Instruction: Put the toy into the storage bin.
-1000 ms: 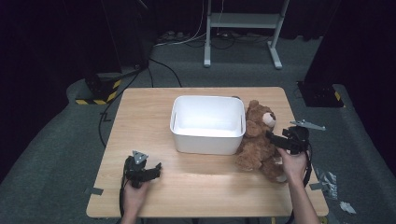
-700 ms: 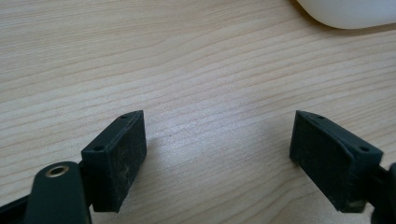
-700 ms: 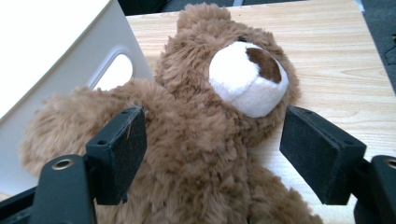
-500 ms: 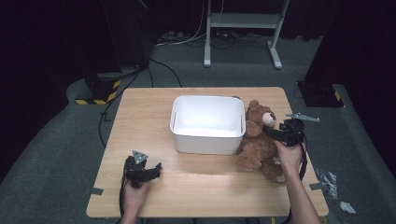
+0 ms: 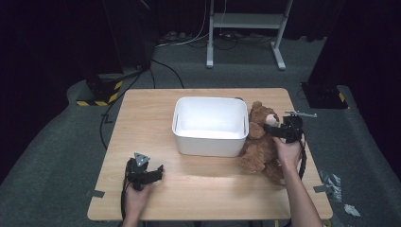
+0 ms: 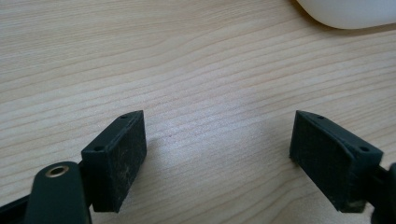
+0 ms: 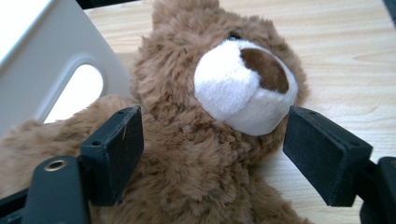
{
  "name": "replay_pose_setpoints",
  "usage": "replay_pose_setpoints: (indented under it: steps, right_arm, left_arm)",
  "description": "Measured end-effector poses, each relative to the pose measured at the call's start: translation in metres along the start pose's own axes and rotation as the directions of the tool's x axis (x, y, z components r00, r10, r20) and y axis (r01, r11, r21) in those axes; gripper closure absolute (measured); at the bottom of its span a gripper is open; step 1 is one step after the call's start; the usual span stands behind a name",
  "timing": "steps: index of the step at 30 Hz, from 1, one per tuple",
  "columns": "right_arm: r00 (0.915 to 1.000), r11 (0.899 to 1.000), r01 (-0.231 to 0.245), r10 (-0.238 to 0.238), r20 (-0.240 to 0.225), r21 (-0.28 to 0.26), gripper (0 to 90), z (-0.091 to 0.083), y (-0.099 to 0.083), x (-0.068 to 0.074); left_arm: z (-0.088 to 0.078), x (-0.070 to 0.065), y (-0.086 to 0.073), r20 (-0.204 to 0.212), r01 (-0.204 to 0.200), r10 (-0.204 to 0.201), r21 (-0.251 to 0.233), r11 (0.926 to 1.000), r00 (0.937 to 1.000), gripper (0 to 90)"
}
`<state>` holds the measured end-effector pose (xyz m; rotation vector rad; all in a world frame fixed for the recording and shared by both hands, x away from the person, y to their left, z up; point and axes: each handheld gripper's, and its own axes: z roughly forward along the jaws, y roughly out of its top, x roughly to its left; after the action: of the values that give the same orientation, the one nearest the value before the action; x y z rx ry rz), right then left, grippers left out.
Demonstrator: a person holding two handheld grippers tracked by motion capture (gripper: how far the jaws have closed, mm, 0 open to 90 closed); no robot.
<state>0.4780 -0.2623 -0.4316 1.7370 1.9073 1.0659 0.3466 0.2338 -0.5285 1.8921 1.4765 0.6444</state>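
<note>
A brown teddy bear (image 5: 259,142) with a white muzzle lies on the wooden table (image 5: 208,194), pressed against the right side of a white bin (image 5: 210,101). My right gripper (image 5: 273,130) sits at the bear's head. In the right gripper view the bear (image 7: 187,163) lies between the wide jaws of that gripper (image 7: 212,154). The jaws have just been opening, and the right pad stands clear of the muzzle. My left gripper (image 5: 156,171) rests open near the table's front left, with bare wood between its jaws (image 6: 217,154).
The bin (image 7: 42,70) shows a handle cut-out beside the bear's ear. A corner of the bin (image 6: 345,11) lies ahead of the left gripper. Cables and a metal stand are on the floor beyond the table. Bits of tape lie on the floor at the right.
My right gripper has moved up and left along the bear's side to its head. The left gripper has stayed put.
</note>
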Motion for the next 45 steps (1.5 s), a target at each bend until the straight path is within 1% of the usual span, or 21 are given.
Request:
replay_pose_setpoints:
  steps: [3,5,6,7,12,13,16,17,22,27,28,30,32,35,36,37,39,40,41,45]
  right_arm:
    - [0.9998,1.0,-0.02,0.02,-0.003,0.012,18.9,0.005,0.0,-0.001]
    - [0.9998,1.0,-0.02,0.02,-0.004,0.009,18.6,0.008,0.0,0.0]
    - [0.9998,1.0,-0.02,0.02,-0.003,0.016,18.2,0.009,0.0,0.0]
    - [0.9998,0.999,-0.019,0.019,-0.003,0.037,16.9,0.013,0.0,0.001]
    - [0.9999,0.998,-0.002,0.001,0.016,0.062,16.3,0.02,0.001,0.004]
    - [0.9997,0.997,-0.008,0.007,0.021,0.073,16.3,0.022,0.001,0.004]
    - [0.9997,0.997,-0.006,0.004,0.025,0.082,16.1,0.026,-0.001,0.002]
    - [0.9997,0.996,-0.016,0.014,0.02,0.091,15.9,0.027,-0.001,0.001]
    - [0.9997,0.996,-0.024,0.024,0.007,0.088,15.5,0.031,-0.003,-0.001]
    - [0.9993,0.992,-0.032,0.034,-0.013,0.126,16.0,0.038,-0.006,-0.005]
    - [0.9992,0.99,-0.032,0.035,-0.02,0.135,17.2,0.04,-0.006,-0.006]
    - [0.9979,0.988,-0.043,0.049,-0.042,0.148,26.0,0.042,-0.007,-0.006]
    - [0.9964,0.987,-0.038,0.049,-0.07,0.154,33.2,0.044,-0.008,-0.007]
    - [0.9939,0.989,-0.034,0.048,-0.099,0.143,42.6,0.045,-0.01,-0.009]
    - [0.9927,0.988,-0.04,0.056,-0.107,0.147,45.5,0.045,-0.011,-0.01]
    - [0.9924,0.99,-0.032,0.048,-0.113,0.14,48.5,0.045,-0.012,-0.011]
    - [0.9918,0.989,-0.026,0.044,-0.12,0.145,54.5,0.043,-0.013,-0.012]
    - [0.992,0.989,-0.021,0.039,-0.12,0.145,56.3,0.043,-0.013,-0.012]
    - [0.9926,0.99,-0.005,0.022,-0.12,0.139,58.7,0.042,-0.013,-0.013]
    - [0.9928,0.99,0.022,-0.006,-0.12,0.136,66.9,0.041,-0.013,-0.013]
  left_arm:
    - [0.0,0.0,0.0,0.0,-0.001,0.001,0.0,1.0,1.0,18.7]
    - [0.0,0.0,0.0,0.0,0.0,0.0,0.0,1.0,1.0,18.7]
    - [0.0,0.0,0.0,0.0,0.0,0.0,0.0,1.0,1.0,18.7]
    - [0.0,0.0,0.0,0.0,0.0,0.0,0.0,1.0,1.0,18.7]
    - [0.0,0.0,0.0,0.001,0.0,0.0,0.0,1.0,1.0,18.7]
    - [0.0,0.0,0.0,0.0,0.0,0.0,0.0,1.0,1.0,18.7]
    - [0.0,0.0,0.0,0.002,0.0,0.0,0.0,1.0,1.0,18.6]
    - [0.0,0.0,0.0,0.001,0.0,0.0,0.0,1.0,1.0,18.7]
    - [0.0,0.0,0.0,0.002,0.0,0.0,0.0,1.0,1.0,18.6]
    - [0.0,0.0,0.0,0.002,0.0,0.0,0.0,1.0,1.0,18.7]
    - [0.0,0.0,0.0,0.002,0.0,0.0,0.0,1.0,1.0,18.7]
    - [0.0,0.0,0.0,0.002,0.0,0.0,0.0,1.0,1.0,18.6]
    - [0.0,0.0,0.0,0.001,0.0,0.0,0.0,1.0,1.0,18.6]
    - [0.0,0.0,0.0,0.002,-0.001,0.001,0.0,1.0,1.0,18.7]
    - [0.0,0.0,0.0,0.001,-0.001,0.001,0.001,1.0,1.0,18.6]
    - [0.0,0.0,0.0,0.001,-0.001,0.001,0.001,1.0,1.0,18.7]
    - [0.0,0.0,0.0,0.001,-0.001,0.001,0.0,1.0,1.0,18.7]
    - [0.0,0.0,0.0,0.002,-0.001,0.001,0.001,1.0,1.0,18.6]
    - [0.0,0.001,0.0,0.0,-0.005,0.005,0.001,1.0,1.0,18.6]
    - [0.0,0.001,0.0,0.001,-0.007,0.007,0.002,1.0,1.0,18.7]
